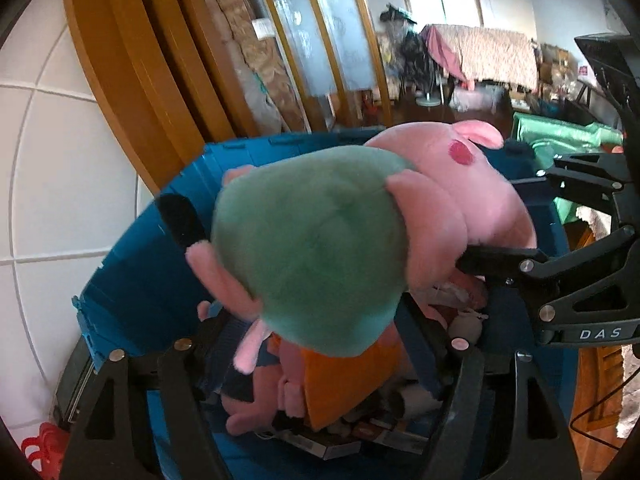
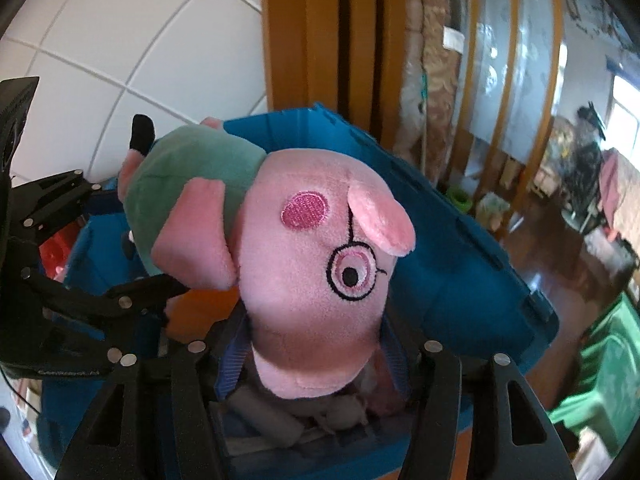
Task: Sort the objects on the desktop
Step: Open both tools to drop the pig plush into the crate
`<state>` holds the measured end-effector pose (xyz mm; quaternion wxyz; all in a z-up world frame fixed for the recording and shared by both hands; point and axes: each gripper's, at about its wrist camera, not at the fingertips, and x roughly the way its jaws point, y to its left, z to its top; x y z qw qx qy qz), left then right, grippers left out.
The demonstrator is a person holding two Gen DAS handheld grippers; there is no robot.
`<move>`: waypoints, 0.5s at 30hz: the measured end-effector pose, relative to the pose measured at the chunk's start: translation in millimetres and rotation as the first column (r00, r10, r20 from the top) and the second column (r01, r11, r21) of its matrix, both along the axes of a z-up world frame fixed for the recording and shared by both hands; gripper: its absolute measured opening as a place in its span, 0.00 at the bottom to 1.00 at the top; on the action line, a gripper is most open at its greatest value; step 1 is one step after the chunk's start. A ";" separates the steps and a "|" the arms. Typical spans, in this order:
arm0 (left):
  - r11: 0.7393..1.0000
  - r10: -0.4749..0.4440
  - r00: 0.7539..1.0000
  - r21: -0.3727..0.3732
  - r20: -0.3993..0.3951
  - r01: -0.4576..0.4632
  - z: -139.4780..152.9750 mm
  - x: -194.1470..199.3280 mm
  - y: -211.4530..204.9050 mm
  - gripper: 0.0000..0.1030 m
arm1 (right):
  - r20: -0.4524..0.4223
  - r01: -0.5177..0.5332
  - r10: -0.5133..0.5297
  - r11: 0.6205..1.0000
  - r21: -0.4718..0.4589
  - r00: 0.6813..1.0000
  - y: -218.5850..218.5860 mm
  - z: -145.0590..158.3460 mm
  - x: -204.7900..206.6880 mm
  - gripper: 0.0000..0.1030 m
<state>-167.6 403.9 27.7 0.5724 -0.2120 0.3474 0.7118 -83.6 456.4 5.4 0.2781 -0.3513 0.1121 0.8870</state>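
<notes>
I hold the pig over the blue bin, both grippers' fingers clamped on it; next I let go.

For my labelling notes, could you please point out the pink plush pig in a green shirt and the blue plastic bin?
Pink plush pig (image 2: 312, 264): right wrist view, cheek.
Blue plastic bin (image 1: 132, 292): left wrist view, wall.
</notes>
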 end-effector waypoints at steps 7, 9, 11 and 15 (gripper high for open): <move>0.999 0.024 0.999 -0.022 -0.046 -0.025 -1.2 10.9 -5.0 0.72 | 0.002 0.040 -0.041 0.998 0.042 0.999 8.6 2.9 2.0 0.89; 0.999 0.037 0.998 -0.017 -0.044 -0.038 -0.4 11.8 -9.8 0.72 | -0.001 0.038 -0.038 0.998 0.052 0.999 10.6 4.8 1.3 0.96; 0.999 0.045 0.998 -0.012 -0.046 -0.045 -0.4 7.9 -7.5 0.72 | -0.003 0.040 -0.040 0.997 0.072 0.999 9.9 7.6 0.7 1.00; 0.997 0.074 0.997 0.026 -0.034 -0.073 8.8 4.0 -21.2 0.73 | -0.009 0.048 -0.047 0.993 0.105 0.999 5.1 13.5 0.2 1.00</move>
